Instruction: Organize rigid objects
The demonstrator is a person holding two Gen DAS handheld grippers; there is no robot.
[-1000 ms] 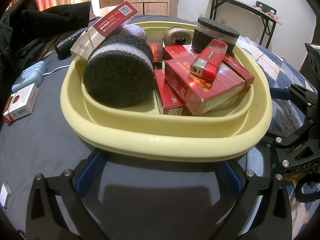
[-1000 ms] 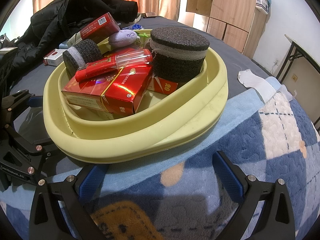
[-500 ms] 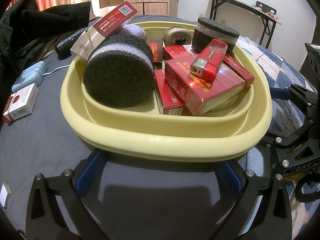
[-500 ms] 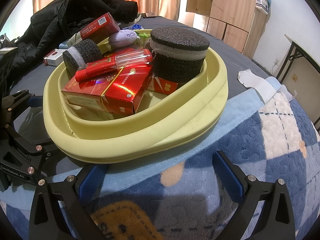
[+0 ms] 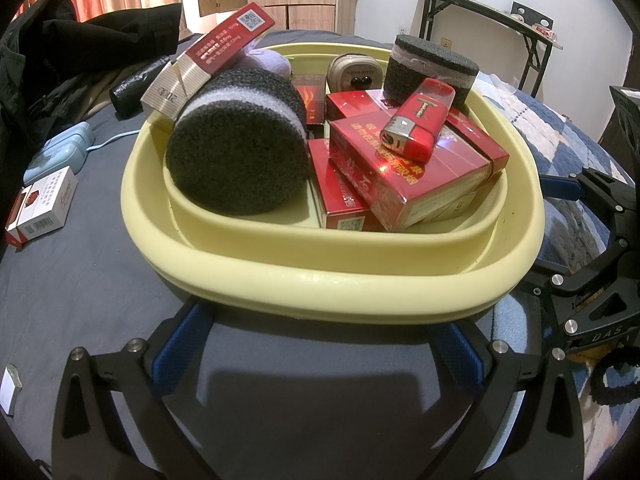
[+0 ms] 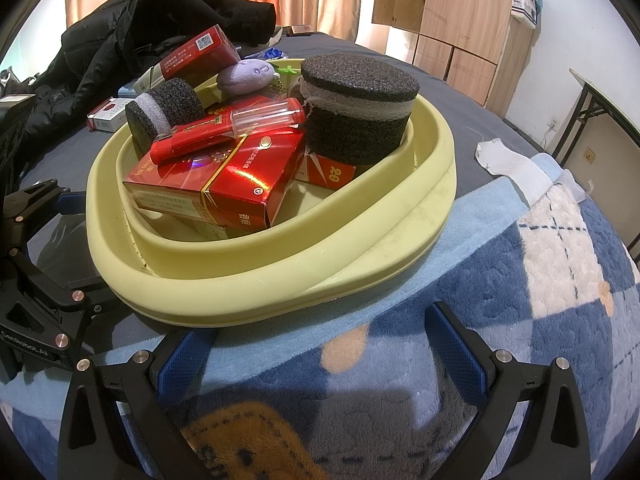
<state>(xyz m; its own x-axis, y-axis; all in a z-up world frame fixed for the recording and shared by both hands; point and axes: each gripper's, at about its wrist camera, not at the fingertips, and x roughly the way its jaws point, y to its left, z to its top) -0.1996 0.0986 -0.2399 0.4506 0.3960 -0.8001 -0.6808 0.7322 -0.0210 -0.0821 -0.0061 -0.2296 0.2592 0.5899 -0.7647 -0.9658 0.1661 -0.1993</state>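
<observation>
basin (image 5: 332,280) sat on the bed, piled with red boxes (image 5: 408,172), lighter (image 5: 416,124) and foam rolls (image 5: 236,148). we saw left gripper (image 5: 320,344) and right gripper (image 6: 320,344) both spread wide, empty, beside its rim.

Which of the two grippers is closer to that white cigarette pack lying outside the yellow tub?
Left. The pack lies on the grey sheet just left of the left gripper. The right gripper sits across the tub, which stands between them.

Yellow basin (image 6: 400,236) is seen on blue blanket (image 6: 500,320), filled with red cartons (image 6: 248,184), red lighter (image 6: 224,128), two foam cylinders (image 6: 356,116). Right gripper (image 6: 320,364) is held wide, empty, before the rim.
</observation>
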